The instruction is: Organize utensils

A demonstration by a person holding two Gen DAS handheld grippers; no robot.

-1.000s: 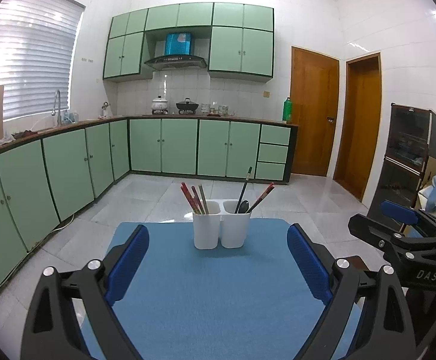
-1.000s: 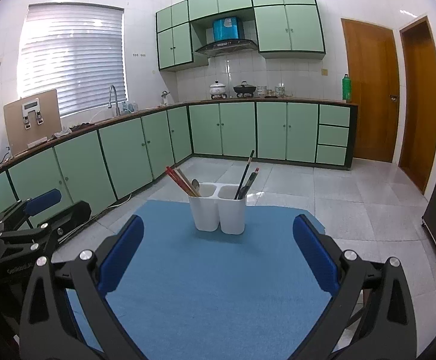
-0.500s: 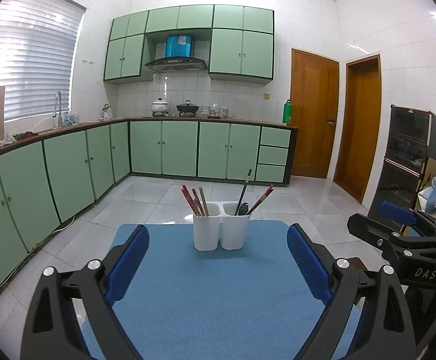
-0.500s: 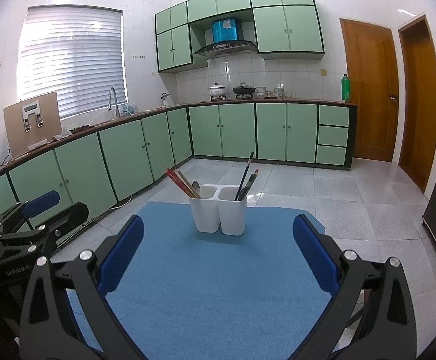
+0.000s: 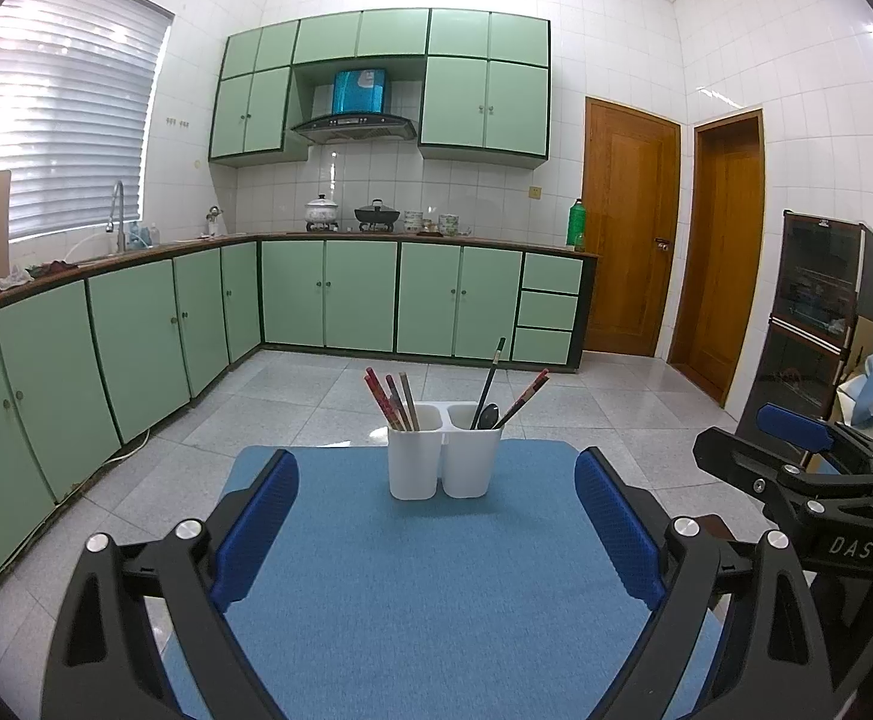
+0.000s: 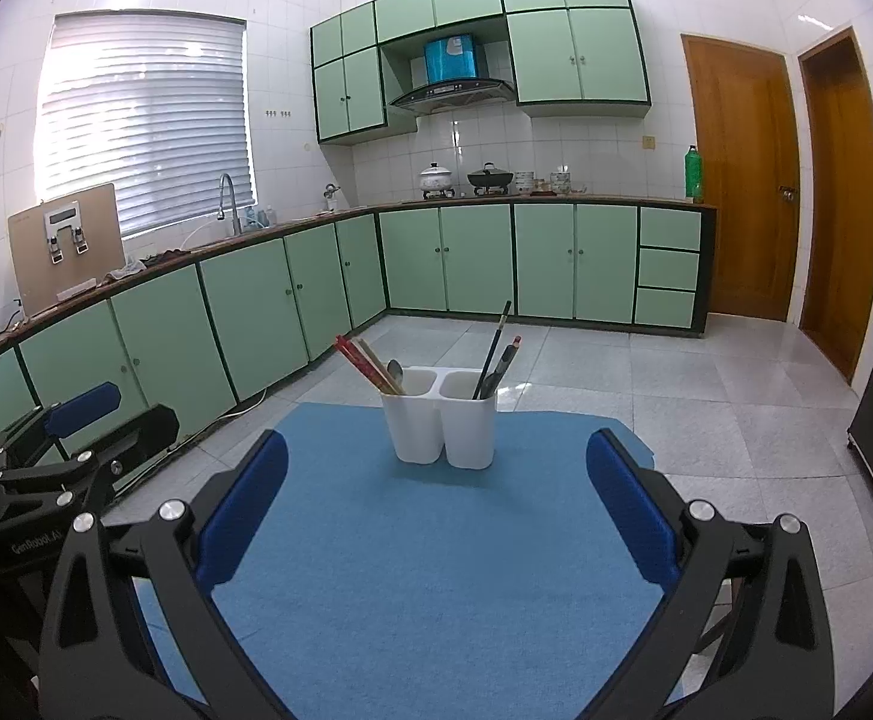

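A white two-compartment utensil holder [image 5: 443, 456] [image 6: 443, 423] stands upright at the far end of a blue mat [image 5: 436, 588] [image 6: 436, 570]. Its left cup holds red and wooden chopsticks [image 5: 391, 399] [image 6: 367, 363] and, in the right wrist view, a spoon [image 6: 395, 371]. Its right cup holds dark chopsticks [image 5: 490, 381] [image 6: 493, 354] and a dark spoon [image 5: 488, 415]. My left gripper [image 5: 436, 516] is open, well short of the holder, with nothing between its fingers. My right gripper [image 6: 436, 504] is open too, empty, beside the left one.
Green kitchen cabinets [image 5: 136, 324] run along the left and back walls. Two wooden doors [image 5: 628, 252] stand at the right, with a dark cabinet [image 5: 820, 312] beyond. Tiled floor lies around the table. The right gripper's body [image 5: 808, 480] shows at the left view's right edge.
Both views have dropped very slightly, so the holder sits a touch higher in frame. Both grippers stay open and nothing on the mat has moved.
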